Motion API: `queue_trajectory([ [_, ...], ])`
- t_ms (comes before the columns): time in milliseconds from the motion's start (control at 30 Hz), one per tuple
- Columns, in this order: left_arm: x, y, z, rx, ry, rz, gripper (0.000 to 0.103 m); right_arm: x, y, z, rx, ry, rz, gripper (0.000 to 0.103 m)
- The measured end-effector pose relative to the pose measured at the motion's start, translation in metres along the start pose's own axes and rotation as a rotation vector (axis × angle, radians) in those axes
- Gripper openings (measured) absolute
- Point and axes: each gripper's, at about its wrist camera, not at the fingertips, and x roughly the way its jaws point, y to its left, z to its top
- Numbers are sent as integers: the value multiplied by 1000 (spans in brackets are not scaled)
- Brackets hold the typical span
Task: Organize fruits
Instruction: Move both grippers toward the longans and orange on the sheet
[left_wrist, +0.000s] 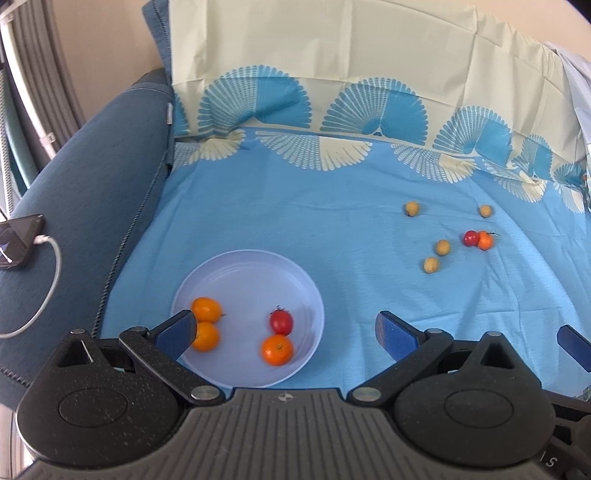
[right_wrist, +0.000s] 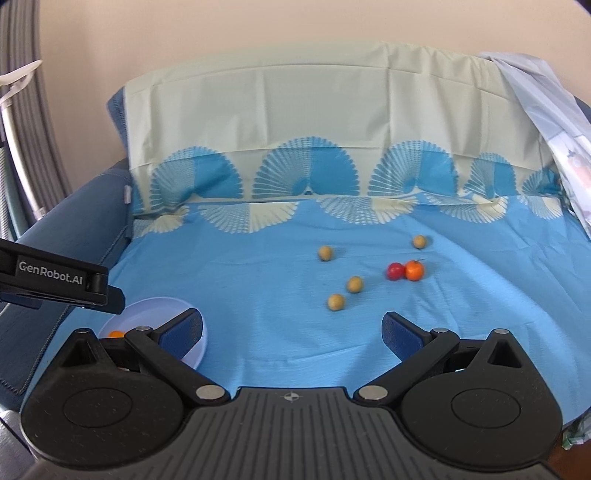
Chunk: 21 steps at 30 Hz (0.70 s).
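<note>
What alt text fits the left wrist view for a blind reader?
The open left claw hovers over a pale plate holding three orange fruits and one red one. Four small tan fruits, plus a touching red and orange pair, lie on the blue cloth beyond.

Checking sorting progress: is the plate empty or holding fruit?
Holding fruit: the plate carries three orange fruits and one red tomato.

Both cameras sit low, looking forward over the blue sheet (left_wrist: 332, 229) toward the far sofa back. The left camera is close above the plate (left_wrist: 255, 266) on the near left. The right camera sits further right and back. Both see the loose fruits (right_wrist: 354, 284) far right.
</note>
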Motion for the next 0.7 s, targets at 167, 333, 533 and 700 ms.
queue_trajectory([
  [167, 19, -16, 12, 11, 15, -10, 103, 14, -20, 4, 27, 3, -42, 102],
  [333, 37, -29, 24, 18, 19, -13, 103, 30, -40, 8, 54, 9, -80, 102],
  [533, 60, -46, 37, 26, 24, -12, 103, 50, -59, 12, 76, 6, -115, 102],
  [700, 81, -58, 45, 42, 30, -11, 103, 66, -74, 15, 83, 7, -143, 102],
])
